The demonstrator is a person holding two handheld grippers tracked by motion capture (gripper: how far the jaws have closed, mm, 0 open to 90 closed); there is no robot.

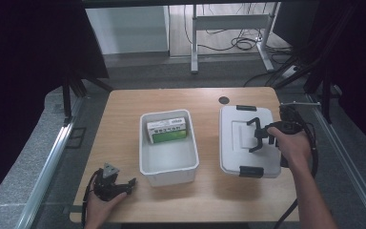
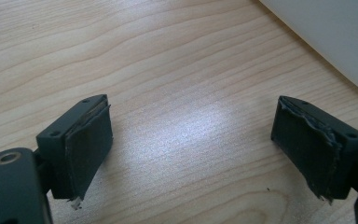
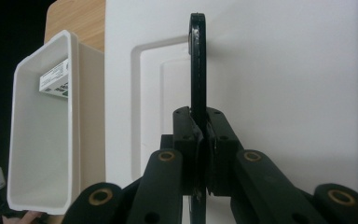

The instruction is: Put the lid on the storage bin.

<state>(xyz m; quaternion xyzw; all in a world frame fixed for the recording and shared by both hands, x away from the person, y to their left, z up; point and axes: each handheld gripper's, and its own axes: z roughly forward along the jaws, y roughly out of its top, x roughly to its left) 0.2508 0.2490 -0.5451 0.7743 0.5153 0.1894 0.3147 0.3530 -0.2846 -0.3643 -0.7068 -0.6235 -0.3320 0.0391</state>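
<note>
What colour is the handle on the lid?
Black handle; clearest in the right gripper view.

I see a white lid (image 1: pixel 240 138) with black end clips lying flat on the table, just right of an open white bin (image 1: pixel 167 160). Its black handle (image 3: pixel 197 70) stands raised. A green-and-white box (image 1: pixel 167 130) lies at the bin's far end.

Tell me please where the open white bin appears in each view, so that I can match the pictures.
High view: the open white bin stands at the table's middle, left of the white lid.
Left gripper view: a white wall at the upper right corner may be the bin; I cannot tell.
Right gripper view: the bin is at the left edge, beside the lid.
Shared landmark: the green and white box inside the bin.
</note>
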